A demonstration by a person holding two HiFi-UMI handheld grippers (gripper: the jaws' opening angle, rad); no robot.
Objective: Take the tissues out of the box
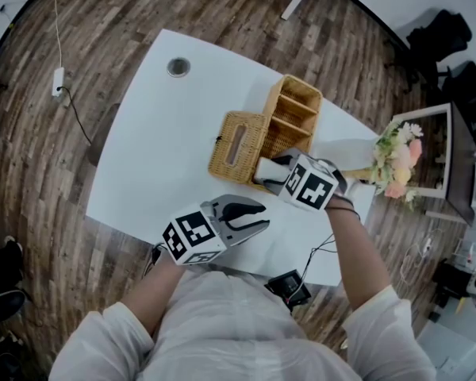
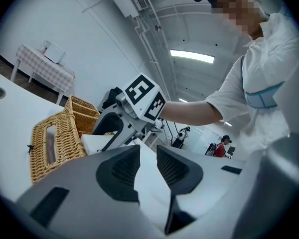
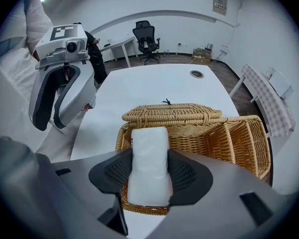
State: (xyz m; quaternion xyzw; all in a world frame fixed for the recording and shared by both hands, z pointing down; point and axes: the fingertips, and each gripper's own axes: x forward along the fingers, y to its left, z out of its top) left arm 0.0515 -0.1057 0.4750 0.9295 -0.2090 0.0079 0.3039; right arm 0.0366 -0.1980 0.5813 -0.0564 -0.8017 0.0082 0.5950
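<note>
Surface: a white table (image 1: 159, 133) on a wood-plank floor (image 1: 103, 22), with a round cable grommet (image 1: 178, 67) near the table's upper-left corner in the head view.
Wicker tissue box: at the centre of the head view. Its open base (image 3: 139, 205) lies under the right gripper, at the bottom centre of the right gripper view.
Lid: the slotted lid (image 1: 236, 145) is swung off the base, with its slot showing in the head view.
Tissue pack: the white pack (image 3: 149, 143) stands on end in the open base, rising above the rim (a plain wrapped block, no loose sheets showing).
Right gripper: it (image 3: 149, 171) points steeply down over the box. Its dark pads (image 3: 120, 172) press on the pack's two long sides.
Left gripper: it (image 2: 148, 161) is in the lower middle of the head view, well short of the box. Its jaws stand apart, with only bare table seen through the gap.
Beside the box: a wicker organiser (image 1: 295, 111) with open compartments stands just to the upper right of the lid.
Right edge: a bunch of flowers (image 1: 398, 159) is at the table's right side.
</note>
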